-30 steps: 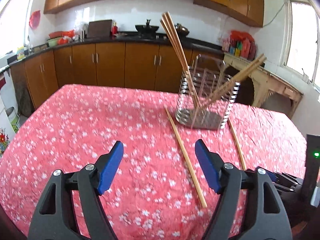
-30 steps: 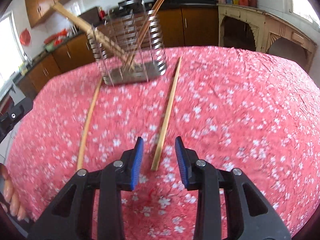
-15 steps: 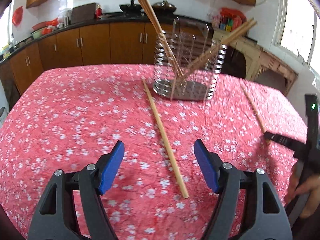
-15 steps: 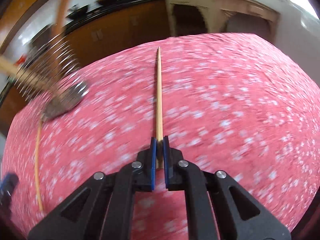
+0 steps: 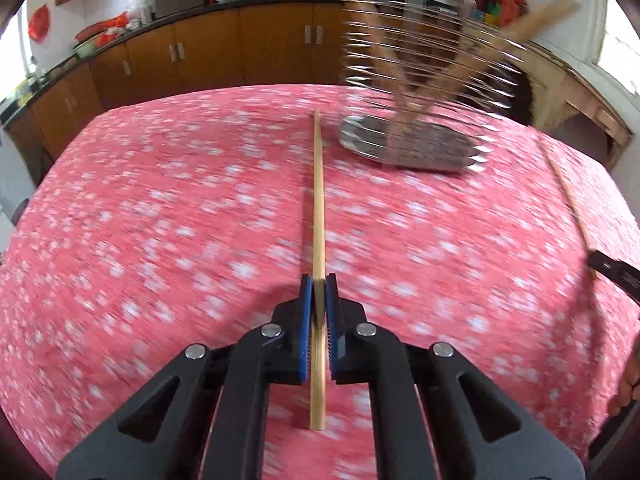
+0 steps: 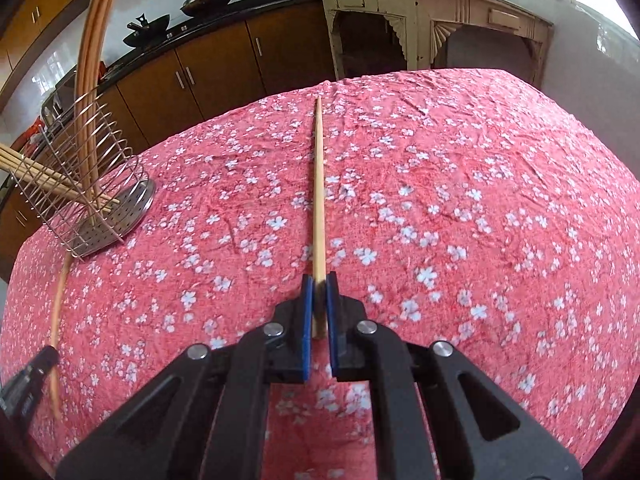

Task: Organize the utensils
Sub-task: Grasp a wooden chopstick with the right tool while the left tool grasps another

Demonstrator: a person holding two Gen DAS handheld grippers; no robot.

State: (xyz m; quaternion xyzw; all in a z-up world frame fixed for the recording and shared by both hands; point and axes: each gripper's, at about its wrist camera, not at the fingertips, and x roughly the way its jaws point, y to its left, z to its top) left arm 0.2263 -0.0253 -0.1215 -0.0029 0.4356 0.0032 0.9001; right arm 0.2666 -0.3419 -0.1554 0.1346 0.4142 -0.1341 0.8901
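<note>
A wire utensil holder (image 5: pixel 412 148) with several chopsticks leaning in it stands on the red flowered tablecloth (image 5: pixel 160 220). In the left wrist view my left gripper (image 5: pixel 319 280) has its jaws closing, and the blue pads press on the near end of a wooden chopstick (image 5: pixel 318 200) that lies on the cloth pointing away, just left of the holder. My right gripper (image 6: pixel 319 280) is shut on the near end of a second chopstick (image 6: pixel 319 180), well to the right of the holder (image 6: pixel 120 216). Each view shows the other chopstick (image 5: pixel 572 200) (image 6: pixel 58 320) at its edge.
Brown kitchen cabinets (image 5: pixel 208 52) with a dark counter and woks run behind the table. A cream wooden sideboard (image 6: pixel 432 28) stands beyond the far right corner. A person's fingers (image 5: pixel 630 372) show at the right edge of the left wrist view.
My left gripper came down over the chopstick and closed on its near end. My right gripper swung right, away from the holder, closed on its chopstick, and has held still since.
</note>
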